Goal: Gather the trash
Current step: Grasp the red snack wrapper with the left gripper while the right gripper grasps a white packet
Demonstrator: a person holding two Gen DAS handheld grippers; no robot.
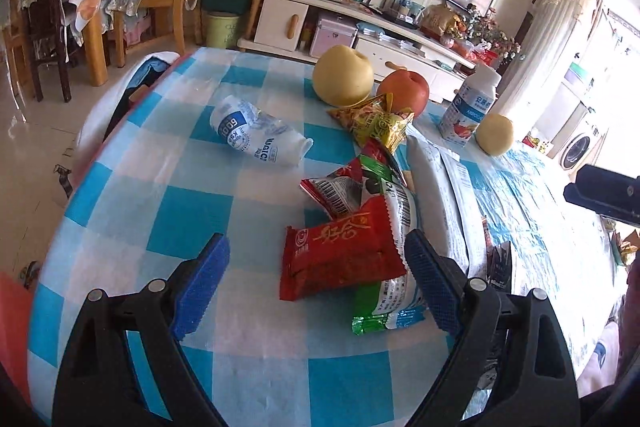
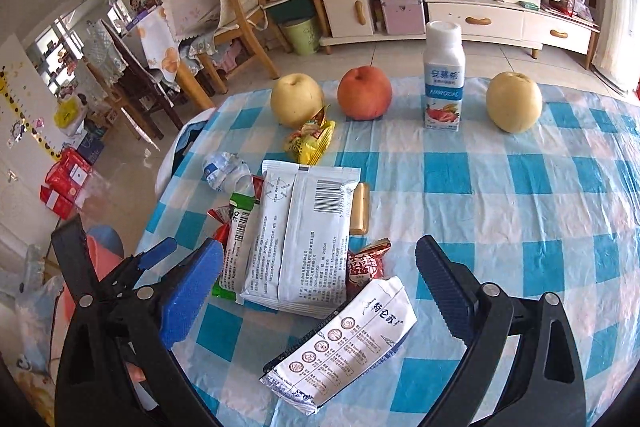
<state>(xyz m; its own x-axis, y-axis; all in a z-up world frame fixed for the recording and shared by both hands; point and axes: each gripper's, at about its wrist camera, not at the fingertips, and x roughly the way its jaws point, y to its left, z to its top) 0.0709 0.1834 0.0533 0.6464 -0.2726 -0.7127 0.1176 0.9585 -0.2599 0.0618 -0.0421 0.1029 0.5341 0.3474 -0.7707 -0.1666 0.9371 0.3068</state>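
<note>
On a blue-and-white checked tablecloth (image 2: 500,187), trash lies bunched toward the table's left edge: a red snack wrapper (image 1: 340,259), a large white pouch (image 2: 300,239), a flattened milk carton (image 2: 340,339) and a crushed plastic bottle (image 1: 256,135). Both tools hover with jaws spread wide, holding nothing: the left gripper (image 1: 316,287) frames the red wrapper, the right gripper (image 2: 320,283) the carton. Along the far edge stand two pears, an apple (image 2: 364,93) and a yogurt bottle (image 2: 443,79). Right of the pile, cloth lies bare.

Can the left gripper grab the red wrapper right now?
Probably yes. The left gripper is open, and the red wrapper lies on top of the pile between its fingers, with nothing covering it.
</note>
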